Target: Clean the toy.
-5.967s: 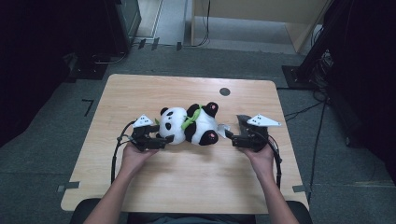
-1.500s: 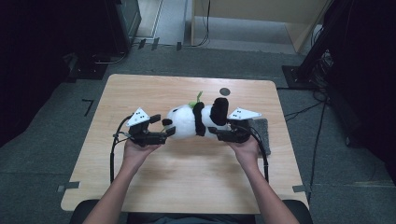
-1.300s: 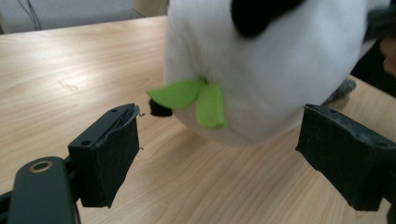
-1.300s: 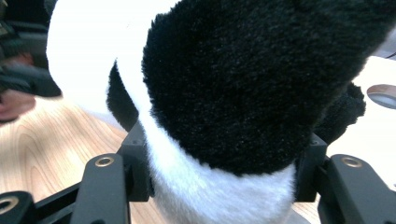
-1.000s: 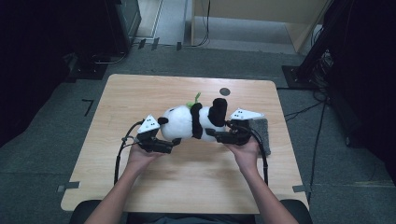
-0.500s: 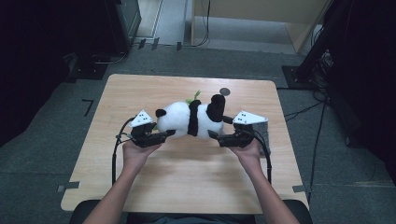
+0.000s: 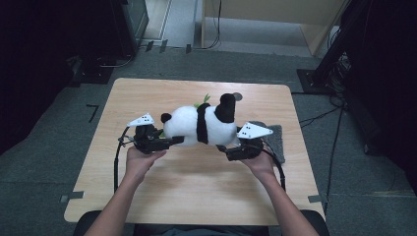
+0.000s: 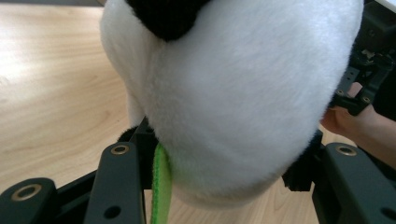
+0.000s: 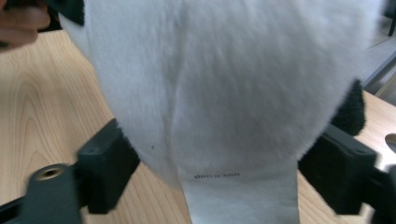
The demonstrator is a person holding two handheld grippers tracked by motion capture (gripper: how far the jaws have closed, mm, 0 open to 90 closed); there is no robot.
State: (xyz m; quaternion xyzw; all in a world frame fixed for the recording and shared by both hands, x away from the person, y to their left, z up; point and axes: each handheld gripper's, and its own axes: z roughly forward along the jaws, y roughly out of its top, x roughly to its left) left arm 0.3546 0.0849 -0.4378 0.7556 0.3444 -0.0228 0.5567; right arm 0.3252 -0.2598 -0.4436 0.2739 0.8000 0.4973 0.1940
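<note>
Only tiny unreadable print on panda's tag (image 9: 240, 198)

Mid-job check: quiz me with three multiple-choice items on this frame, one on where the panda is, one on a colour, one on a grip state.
1. Where is the plush panda?
A. Held between the left gripper and the right gripper
B. On the floor
C. On the grey pad

2. What colour is the strip by the left fingers?
A. Red
B. Green
C. Blue

3. What are the right fingers doing?
A. Standing apart from everything
B. Pinching a cable
C. Pressing the panda's white body

Answers: 1 A, the high view shows a gripper at each end; 2 B, bright green in the left gripper view; 3 C, the fingers dent the plush on both sides.
</note>
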